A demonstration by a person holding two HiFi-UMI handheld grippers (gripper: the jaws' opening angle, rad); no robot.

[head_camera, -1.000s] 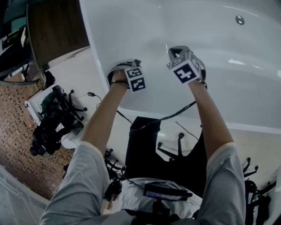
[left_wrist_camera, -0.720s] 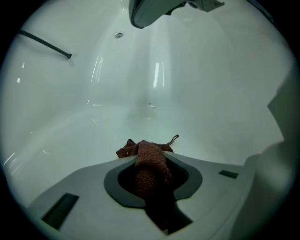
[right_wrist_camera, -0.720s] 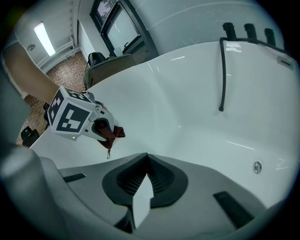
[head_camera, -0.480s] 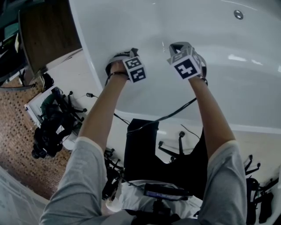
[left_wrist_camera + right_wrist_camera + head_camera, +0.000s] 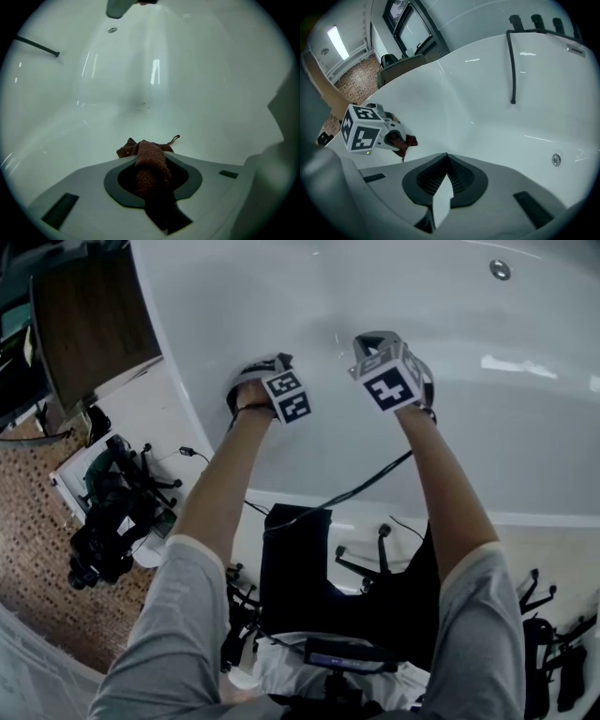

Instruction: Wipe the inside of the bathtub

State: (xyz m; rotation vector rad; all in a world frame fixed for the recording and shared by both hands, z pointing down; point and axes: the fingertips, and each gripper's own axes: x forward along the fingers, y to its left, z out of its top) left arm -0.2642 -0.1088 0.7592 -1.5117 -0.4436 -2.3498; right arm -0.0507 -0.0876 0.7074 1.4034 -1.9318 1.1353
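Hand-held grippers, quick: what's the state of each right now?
Left hand-held gripper: closed on the brown cloth.
Right hand-held gripper: closed, nothing between its jaws.

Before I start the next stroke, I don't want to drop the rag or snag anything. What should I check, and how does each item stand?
1. Brown cloth clamped in the left gripper: ok, the jaws are shut on it.
2. Cloth pressed against the bathtub wall: cannot tell, since contact isn't visible.
3. Enough cloth past the tips: probably not ok, as only a small bunch sticks out.
4. Right gripper free: ok, jaws together with nothing between them.
5. Black hose out of the way: ok, it hangs on the far wall, apart from the cloth.
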